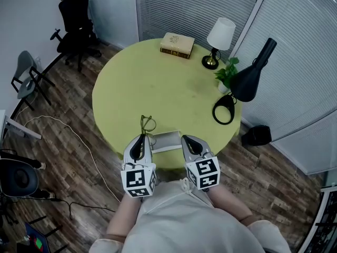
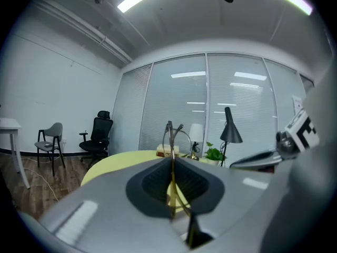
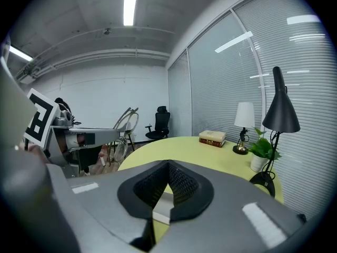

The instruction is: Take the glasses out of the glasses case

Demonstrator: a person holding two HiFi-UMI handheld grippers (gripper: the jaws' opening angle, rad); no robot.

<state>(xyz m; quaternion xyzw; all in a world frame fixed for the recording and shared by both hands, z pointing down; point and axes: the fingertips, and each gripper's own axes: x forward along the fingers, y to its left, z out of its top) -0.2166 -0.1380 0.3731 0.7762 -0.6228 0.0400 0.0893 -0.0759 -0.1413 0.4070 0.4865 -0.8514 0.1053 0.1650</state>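
Thin-framed glasses (image 1: 148, 124) stick up from the tips of my left gripper (image 1: 141, 137), which is shut on them just above the near edge of the round yellow-green table (image 1: 158, 83). In the left gripper view the frame (image 2: 176, 140) runs straight between the closed pads. In the right gripper view the glasses (image 3: 124, 121) hang at the left. The pale open glasses case (image 1: 166, 140) lies between the two grippers at the table edge. My right gripper (image 1: 185, 138) is closed at the case's right end, and a pale piece of the case (image 3: 162, 207) sits between its pads.
At the table's far side lie a book (image 1: 177, 45) and a white-shaded lamp (image 1: 218, 41). A small plant (image 1: 226, 75) and a black desk lamp (image 1: 253, 73) with a ring base (image 1: 225, 109) stand at the right edge. Office chairs (image 1: 76, 25) stand on the wooden floor at the left.
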